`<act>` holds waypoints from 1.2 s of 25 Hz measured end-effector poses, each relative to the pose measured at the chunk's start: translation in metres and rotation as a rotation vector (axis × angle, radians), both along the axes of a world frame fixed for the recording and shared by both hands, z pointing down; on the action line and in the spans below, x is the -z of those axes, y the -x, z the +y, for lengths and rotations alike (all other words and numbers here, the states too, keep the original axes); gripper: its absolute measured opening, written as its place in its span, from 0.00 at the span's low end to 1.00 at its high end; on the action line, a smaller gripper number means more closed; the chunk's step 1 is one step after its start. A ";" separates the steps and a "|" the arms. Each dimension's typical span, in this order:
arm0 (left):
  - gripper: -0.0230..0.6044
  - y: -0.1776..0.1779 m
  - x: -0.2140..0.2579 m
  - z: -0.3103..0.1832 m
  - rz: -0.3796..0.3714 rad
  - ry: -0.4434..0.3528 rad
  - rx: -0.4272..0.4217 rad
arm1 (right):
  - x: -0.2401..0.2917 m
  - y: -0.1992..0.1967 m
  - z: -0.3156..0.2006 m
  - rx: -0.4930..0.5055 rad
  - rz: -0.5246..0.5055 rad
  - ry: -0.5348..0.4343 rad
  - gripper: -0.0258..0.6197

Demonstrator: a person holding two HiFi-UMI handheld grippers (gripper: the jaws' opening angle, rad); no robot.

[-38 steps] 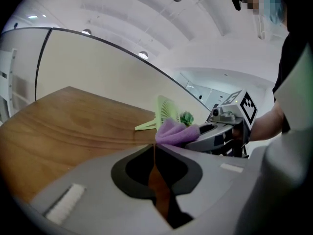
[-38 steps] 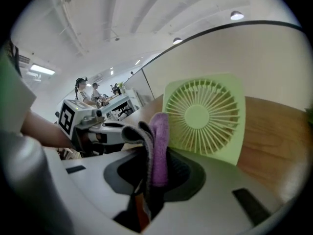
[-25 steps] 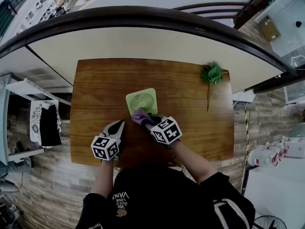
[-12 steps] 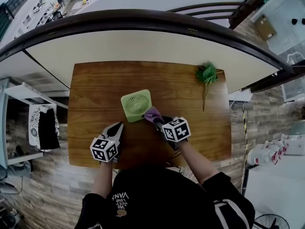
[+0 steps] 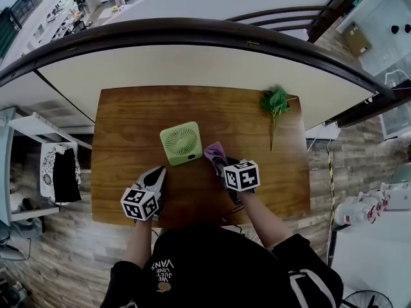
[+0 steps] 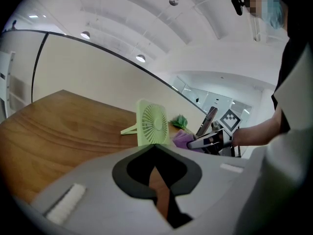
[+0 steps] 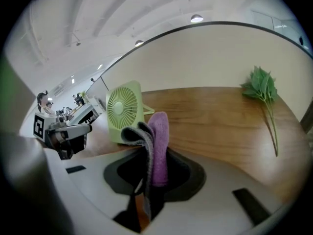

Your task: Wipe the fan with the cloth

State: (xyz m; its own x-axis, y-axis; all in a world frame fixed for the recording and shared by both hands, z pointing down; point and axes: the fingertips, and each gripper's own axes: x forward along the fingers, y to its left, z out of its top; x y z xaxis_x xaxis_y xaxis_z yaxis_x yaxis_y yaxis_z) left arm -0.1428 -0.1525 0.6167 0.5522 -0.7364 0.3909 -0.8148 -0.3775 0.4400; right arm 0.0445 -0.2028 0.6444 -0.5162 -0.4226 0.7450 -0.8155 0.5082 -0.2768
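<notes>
A small light-green square fan (image 5: 181, 143) stands upright on the wooden table (image 5: 128, 120). In the left gripper view the fan (image 6: 152, 123) faces me; in the right gripper view the fan (image 7: 123, 109) is ahead to the left. My right gripper (image 5: 221, 162) is shut on a purple and grey cloth (image 5: 215, 151), just off the fan's right edge. The folded cloth (image 7: 157, 141) sticks up out of the right gripper (image 7: 146, 199). My left gripper (image 5: 157, 175) is shut and empty, near the table's front, short of the fan. Nothing lies between the left gripper's (image 6: 159, 190) jaws.
A green leafy sprig (image 5: 276, 101) lies at the table's far right corner, and this sprig (image 7: 261, 89) shows to the right in the right gripper view. A curved white counter with a dark rail (image 5: 192, 27) runs behind the table. My body is at the near edge.
My right gripper has carried the cloth to the right, from the fan's lower right corner to beside its right edge. The left gripper has stayed put.
</notes>
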 end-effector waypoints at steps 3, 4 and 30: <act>0.06 0.000 0.010 0.003 0.002 -0.020 0.016 | 0.013 0.001 0.004 -0.007 -0.039 -0.027 0.19; 0.06 0.000 0.015 0.004 0.001 -0.028 0.023 | 0.019 0.002 0.006 -0.008 -0.049 -0.040 0.19; 0.05 -0.041 0.083 0.079 -0.055 -0.134 0.190 | 0.110 -0.004 0.082 0.104 -0.245 -0.214 0.20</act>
